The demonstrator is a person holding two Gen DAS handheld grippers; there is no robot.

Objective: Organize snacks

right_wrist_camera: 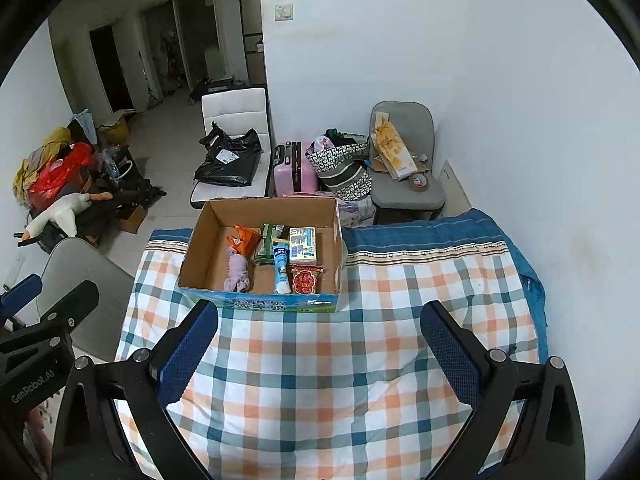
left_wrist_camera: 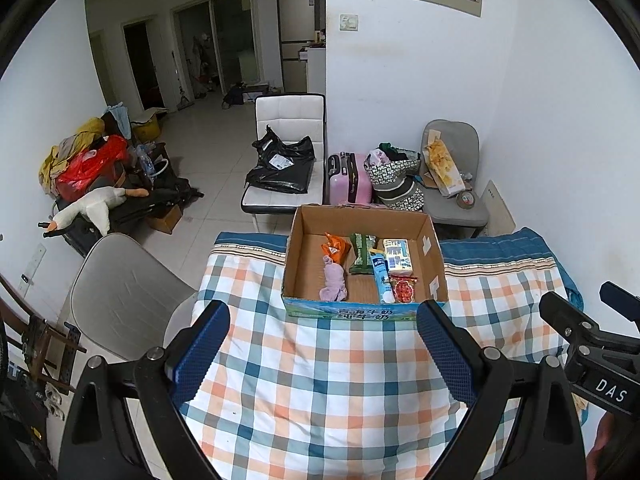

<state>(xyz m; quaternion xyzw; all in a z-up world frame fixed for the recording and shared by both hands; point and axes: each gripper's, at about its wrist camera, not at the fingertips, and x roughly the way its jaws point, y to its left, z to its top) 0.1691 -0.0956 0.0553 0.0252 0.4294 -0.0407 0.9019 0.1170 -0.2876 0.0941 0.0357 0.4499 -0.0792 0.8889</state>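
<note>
Hovering above the near part of the checked cloth (left_wrist_camera: 320, 380), the left gripper (left_wrist_camera: 324, 344) has its blue-padded jaws spread wide with nothing between them. The right gripper (right_wrist_camera: 320, 340) is likewise spread wide and empty, over the same cloth a little to the right. Both point toward the open cardboard box (left_wrist_camera: 298, 268), which sits on the far middle of the table, apart from both grippers. Inside it lie the snacks: an orange packet (left_wrist_camera: 335, 247) at the far left with a pale purple packet (left_wrist_camera: 334, 278) just nearer than it, a green packet (left_wrist_camera: 362, 254) in the middle, a blue-and-white tube (left_wrist_camera: 382, 276) lying lengthwise beside it, a yellow-and-white carton (left_wrist_camera: 398, 256) at the far right, and a red packet (left_wrist_camera: 403, 289) at the near right. Beyond the table stand a white chair (left_wrist_camera: 290, 120) bearing a black bag (left_wrist_camera: 282, 166), a pink suitcase (left_wrist_camera: 350, 180) and a grey chair (left_wrist_camera: 456, 196).
</note>
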